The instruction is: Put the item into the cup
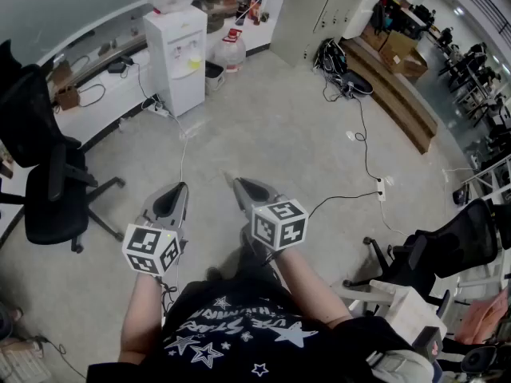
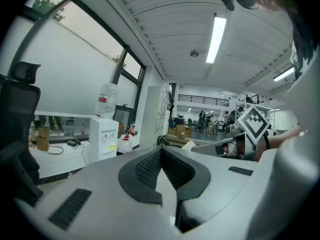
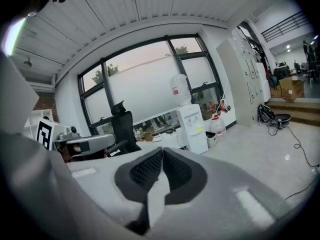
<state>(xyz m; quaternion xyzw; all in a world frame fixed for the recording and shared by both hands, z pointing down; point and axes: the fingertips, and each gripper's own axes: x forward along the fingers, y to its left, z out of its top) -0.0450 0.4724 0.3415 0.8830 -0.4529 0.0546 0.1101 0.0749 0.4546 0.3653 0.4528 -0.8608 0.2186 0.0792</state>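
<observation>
Progress, we judge, is nil: no cup or item shows, and our left gripper [image 1: 174, 199] and right gripper [image 1: 242, 188], lower centre of frame, have jaws closed, empty.

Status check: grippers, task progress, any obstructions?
Left hand-held gripper shut, empty; right hand-held gripper shut, empty. No cup or item in view. Bare floor directly ahead.

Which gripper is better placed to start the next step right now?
Neither: the left gripper and right gripper are both shut, empty and side by side above the floor; no cup or item is in view.
</observation>
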